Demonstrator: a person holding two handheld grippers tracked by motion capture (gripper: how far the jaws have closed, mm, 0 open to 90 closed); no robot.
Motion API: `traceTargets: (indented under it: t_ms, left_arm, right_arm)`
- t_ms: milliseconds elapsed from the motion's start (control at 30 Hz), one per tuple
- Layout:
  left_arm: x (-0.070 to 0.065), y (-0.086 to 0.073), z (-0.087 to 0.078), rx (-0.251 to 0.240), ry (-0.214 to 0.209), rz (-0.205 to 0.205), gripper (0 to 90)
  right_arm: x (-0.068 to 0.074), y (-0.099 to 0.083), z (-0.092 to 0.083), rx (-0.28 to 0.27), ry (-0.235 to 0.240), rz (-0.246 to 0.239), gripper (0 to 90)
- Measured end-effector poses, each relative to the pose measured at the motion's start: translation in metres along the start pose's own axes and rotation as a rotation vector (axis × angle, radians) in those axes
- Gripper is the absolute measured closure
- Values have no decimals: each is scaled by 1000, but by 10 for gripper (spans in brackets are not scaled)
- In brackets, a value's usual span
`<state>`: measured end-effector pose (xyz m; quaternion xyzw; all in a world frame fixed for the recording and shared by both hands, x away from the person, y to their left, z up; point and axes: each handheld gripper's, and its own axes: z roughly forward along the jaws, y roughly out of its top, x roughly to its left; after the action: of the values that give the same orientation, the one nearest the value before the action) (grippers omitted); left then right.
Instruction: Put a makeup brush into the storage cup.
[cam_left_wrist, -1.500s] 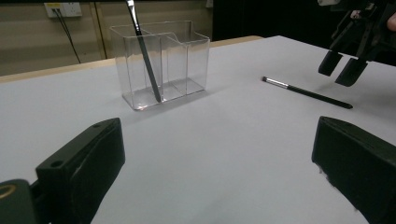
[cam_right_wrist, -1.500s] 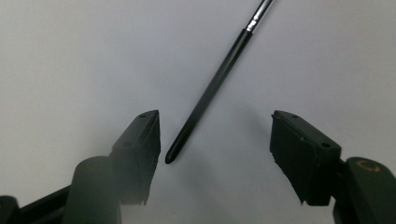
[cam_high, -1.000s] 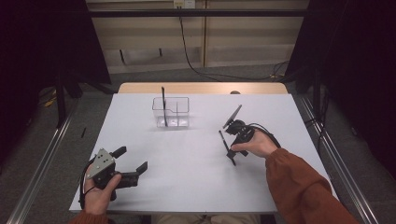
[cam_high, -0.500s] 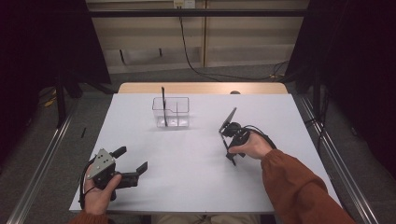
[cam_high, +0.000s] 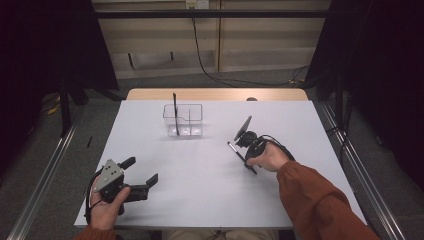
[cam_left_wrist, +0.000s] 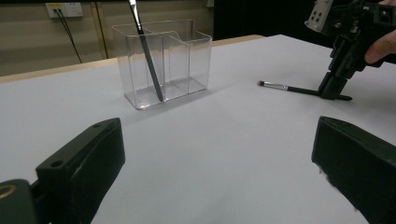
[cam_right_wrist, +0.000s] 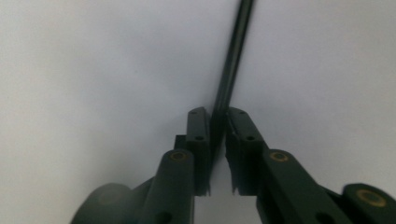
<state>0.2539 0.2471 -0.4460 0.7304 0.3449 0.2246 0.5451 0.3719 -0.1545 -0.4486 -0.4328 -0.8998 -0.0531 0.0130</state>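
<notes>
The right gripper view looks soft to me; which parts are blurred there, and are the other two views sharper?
Right gripper view: the thin black brush handle blurs toward the top; the right gripper, shut on it, is sharper. Left gripper view: the clear plastic two-compartment holder is crisp, the near jaws soft. High view: evenly lit white table, dark surroundings.

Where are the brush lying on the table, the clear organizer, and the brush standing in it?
Lying brush (cam_left_wrist: 289, 87), left gripper view, mid handle.
Clear organizer (cam_high: 196, 112), high view, right compartment's wall.
Standing brush (cam_left_wrist: 148, 58), left gripper view, mid handle inside the organizer.
</notes>
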Motion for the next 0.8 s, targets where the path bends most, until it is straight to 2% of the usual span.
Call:
traceTargets:
  t_ms: [200,400,600,700,800]
  left_arm:
    - [0,0,0,3,0,-1,27]
    - [1,-1,0,6,2,-6,27]
    - [1,-1,0,4,6,-7,27]
    - [1,-1,0,4,4,-6,27]
    - [1,-1,0,5,1,-6,27]
  right_arm:
    - [-1,1,0,7,0,-11,849]
    - [-6,-3,-1,-25,32,-3,851]
    - [-8,-8,-2,-71,64,4,851]
    - [-7,-9,-6,-97,72,-8,851]
    - [-7,-12,-9,-139,74,-11,851]
